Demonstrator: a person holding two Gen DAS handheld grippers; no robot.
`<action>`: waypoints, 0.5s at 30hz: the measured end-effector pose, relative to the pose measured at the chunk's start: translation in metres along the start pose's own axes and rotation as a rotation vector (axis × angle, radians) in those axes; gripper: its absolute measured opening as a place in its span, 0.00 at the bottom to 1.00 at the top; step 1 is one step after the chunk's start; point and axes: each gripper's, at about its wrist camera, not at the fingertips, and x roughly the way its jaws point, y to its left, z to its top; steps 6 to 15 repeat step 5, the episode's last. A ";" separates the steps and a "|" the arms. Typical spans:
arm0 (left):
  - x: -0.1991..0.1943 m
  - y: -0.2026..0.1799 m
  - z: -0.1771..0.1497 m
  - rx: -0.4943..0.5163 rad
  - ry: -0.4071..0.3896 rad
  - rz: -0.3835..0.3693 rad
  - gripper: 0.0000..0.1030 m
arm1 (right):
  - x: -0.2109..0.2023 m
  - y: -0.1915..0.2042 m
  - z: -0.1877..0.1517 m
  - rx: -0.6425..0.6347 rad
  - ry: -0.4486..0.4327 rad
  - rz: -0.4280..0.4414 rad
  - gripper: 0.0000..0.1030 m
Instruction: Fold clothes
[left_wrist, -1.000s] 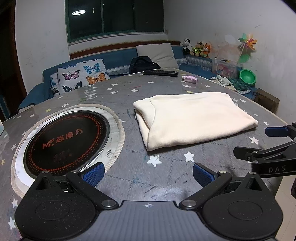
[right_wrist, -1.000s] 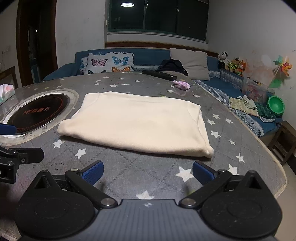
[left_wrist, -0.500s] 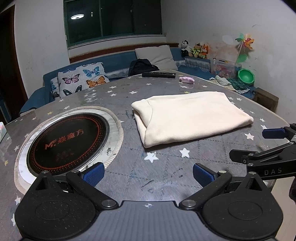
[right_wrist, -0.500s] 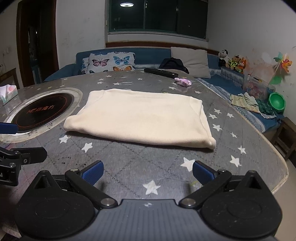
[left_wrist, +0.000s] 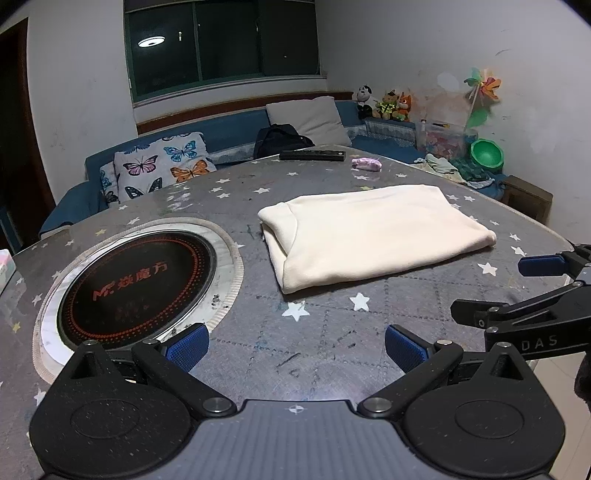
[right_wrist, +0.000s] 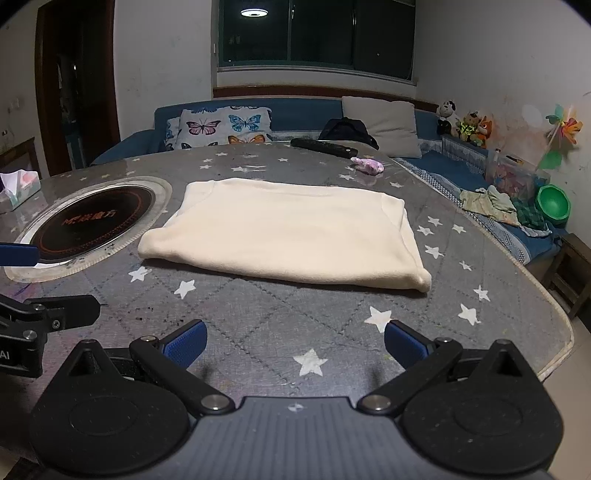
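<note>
Your left tongs (left_wrist: 295, 341): They are spread wide with nothing between the blue tips. They hang low over the near edge of the table, close to you.

Your right tongs (right_wrist: 293, 339): These are spread wide too, and they hold nothing. They sit just beside your left tongs, over the same near edge.

Table (right_wrist: 258, 317): It is round, grey and covered in little white stars. The near part, between your tongs and the cloth, is bare.

Cloth (right_wrist: 284, 230): The cream cloth lies in the middle of the table, a bit ahead of both tongs. It is already folded into a flat, neat shape with layers you can see at its left end (left_wrist: 280, 243).

Cooker ring (left_wrist: 136, 280): The black round plate sits in the table, just to the left of the cloth. They do not touch.

Far things: A black remote (left_wrist: 312, 155) and a small pink thing (left_wrist: 365, 163) lie near the far edge, well away from the cloth.

How far along: The cloth looks folded. I think it could be done, or it could need one more fold to make it smaller. I cannot tell which.

If you fold again: Pinch only the two near corners. Lift both together at the same height. Lay them down slowly so the edges line up. Keep the cloth off the cooker ring.
</note>
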 end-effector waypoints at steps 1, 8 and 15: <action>-0.001 0.000 0.000 -0.001 -0.002 0.000 1.00 | -0.001 0.000 0.000 0.001 -0.001 0.000 1.00; -0.002 0.000 0.000 -0.004 -0.002 -0.005 1.00 | -0.003 0.000 0.000 0.003 -0.005 0.000 1.00; -0.002 0.000 0.000 -0.004 -0.002 -0.005 1.00 | -0.003 0.000 0.000 0.003 -0.005 0.000 1.00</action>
